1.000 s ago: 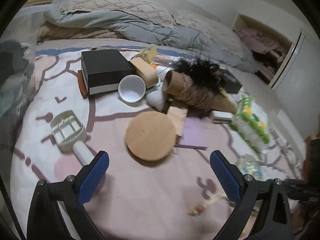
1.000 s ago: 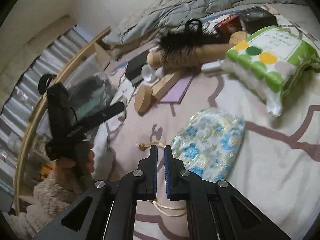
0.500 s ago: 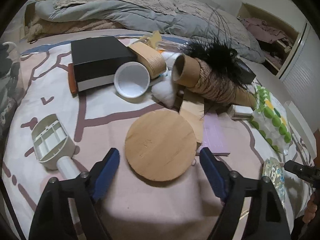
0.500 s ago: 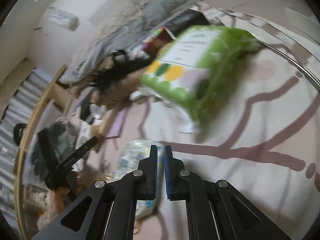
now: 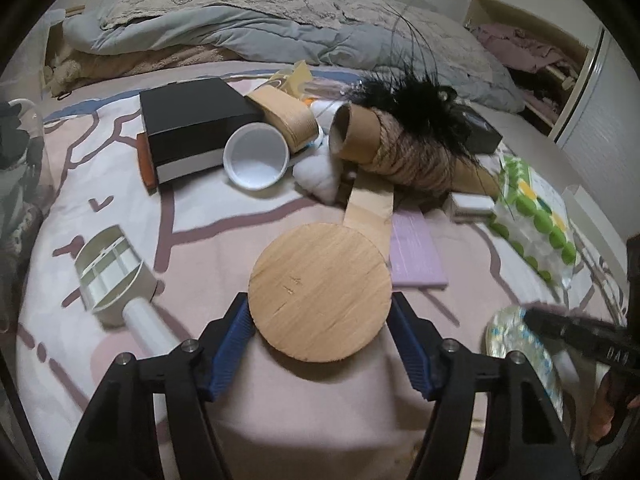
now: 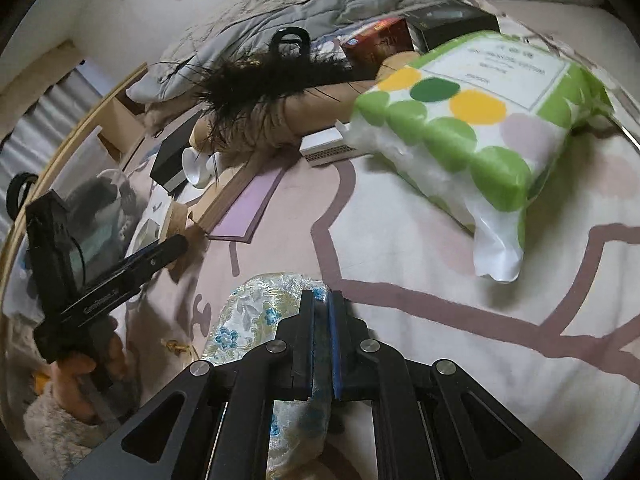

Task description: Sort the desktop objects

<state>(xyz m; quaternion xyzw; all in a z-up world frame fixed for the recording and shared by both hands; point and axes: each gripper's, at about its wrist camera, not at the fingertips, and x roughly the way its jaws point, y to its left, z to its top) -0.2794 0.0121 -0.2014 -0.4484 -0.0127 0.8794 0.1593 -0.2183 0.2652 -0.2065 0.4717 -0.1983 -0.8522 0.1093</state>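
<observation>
left hand-held gripper [image 5: 320, 332] moved in, closing around round wood lid [image 5: 320, 292] | white cup [image 5: 256, 156] behind lid: empty | right hand-held gripper [image 6: 321, 344] shut, holds nothing

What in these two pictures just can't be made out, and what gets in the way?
- Left wrist view: whether the left hand-held gripper, its jaws closing, already presses the wooden disc; the disc's rim covers the pad faces.
- Left wrist view: the purple pad's near corner, under the disc.
- Right wrist view: the floral pouch's near end, behind the shut right hand-held gripper.
</observation>
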